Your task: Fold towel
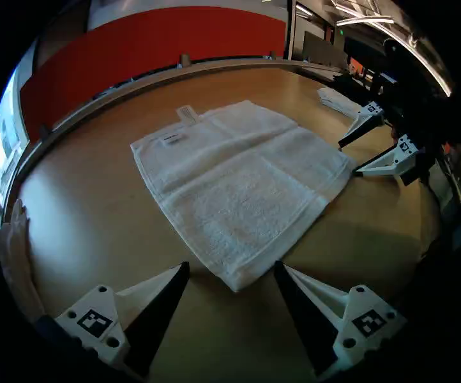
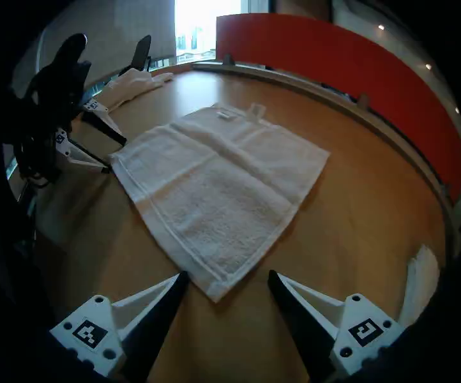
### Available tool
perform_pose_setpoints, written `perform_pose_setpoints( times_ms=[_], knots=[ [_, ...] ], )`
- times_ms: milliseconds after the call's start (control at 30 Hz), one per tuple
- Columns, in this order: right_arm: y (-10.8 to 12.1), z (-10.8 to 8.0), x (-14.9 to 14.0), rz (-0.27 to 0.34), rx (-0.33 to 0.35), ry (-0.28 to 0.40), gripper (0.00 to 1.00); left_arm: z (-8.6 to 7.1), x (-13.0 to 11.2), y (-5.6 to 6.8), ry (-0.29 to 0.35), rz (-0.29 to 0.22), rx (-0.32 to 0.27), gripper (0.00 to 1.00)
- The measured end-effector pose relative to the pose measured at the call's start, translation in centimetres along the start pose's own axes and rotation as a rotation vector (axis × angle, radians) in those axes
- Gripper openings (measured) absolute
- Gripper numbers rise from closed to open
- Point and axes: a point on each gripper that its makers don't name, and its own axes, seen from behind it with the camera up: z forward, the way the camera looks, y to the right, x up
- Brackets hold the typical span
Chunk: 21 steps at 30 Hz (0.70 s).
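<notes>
1. Towel (image 1: 243, 185), white and roughly square, lies flat in the middle of a wooden bench (image 1: 90, 210), well inside its edges.
2. Left gripper (image 1: 230, 265) hovers low over the bench with its jaws spread wide and nothing in them. In the left gripper view, the towel's nearest corner lies between its 2 fingers.
3. Right gripper (image 2: 228, 274) has its jaws just as wide and just as empty. In the right gripper view, another corner of the towel lies between its 2 fingers.
4. Each view also shows the other gripper farther off, at a side corner of the towel, jaws parted.
5. A small sewn tag (image 1: 187, 113) sticks out from the towel's far edge.
6. A second white cloth (image 1: 336, 102) lies well apart near the bench's rim, and a red partition (image 1: 154, 45) runs behind the bench.
</notes>
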Motion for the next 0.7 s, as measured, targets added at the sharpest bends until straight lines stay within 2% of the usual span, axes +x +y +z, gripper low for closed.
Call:
perform_pose_setpoints(
  times_ms=[267,333,433,500,600,700],
  knots=[
    [-0.16,0.03,-0.04,0.004,0.013,0.006,0.92,0.15,-0.09,0.03,-0.007,0.012,0.01,0.97],
    [-0.16,0.01,-0.06,0.003,0.015,0.007,0.88,0.17,-0.06,0.02,-0.011,0.009,0.014,0.95],
    [-0.16,-0.02,-0.09,0.001,0.017,0.004,0.78,0.16,-0.04,-0.01,-0.015,0.004,0.02,0.91],
    [-0.16,-0.05,-0.12,0.0,0.019,0.001,0.71,0.14,-0.07,-0.04,-0.017,0.0,0.024,0.82],
    [-0.27,-0.07,-0.13,-0.004,0.023,-0.003,0.64,0.13,-0.12,-0.06,-0.021,-0.004,0.026,0.77],
    [-0.38,-0.06,-0.06,-0.005,0.027,-0.005,0.5,0.13,-0.11,0.03,-0.026,-0.002,0.027,0.7]
  ],
)
